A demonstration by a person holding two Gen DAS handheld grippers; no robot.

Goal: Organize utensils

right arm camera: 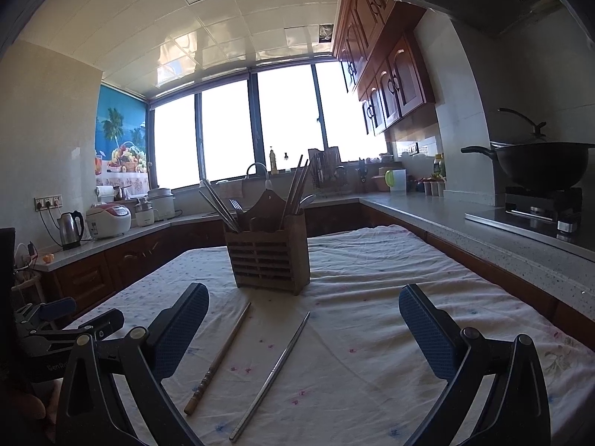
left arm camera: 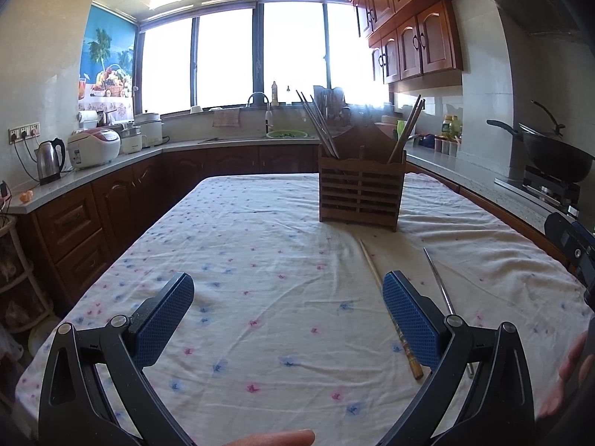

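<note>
Both the left gripper (left arm camera: 288, 319) and right gripper (right arm camera: 303, 330) were spread wide, empty. A wooden chopstick (right arm camera: 219, 356) and a metal chopstick (right arm camera: 273, 373) lay mid-tabletop before the holder (right arm camera: 267, 256). Pickup seemingly came next, needing a low pinch.

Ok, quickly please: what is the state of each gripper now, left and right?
Left gripper: open, holding nothing, beside the wooden chopstick.
Right gripper: open, holding nothing, above the metal chopstick.

We are seeing a holder (right arm camera: 268, 251) standing on the table (right arm camera: 372, 297), with chopsticks (right arm camera: 219, 206) leaning in its left and right compartments. Before it, two single chopsticks are lying apart on the cloth: a wooden one (right arm camera: 219, 356) left, a metal one (right arm camera: 273, 371) right. Counters are running behind and alongside.
</note>
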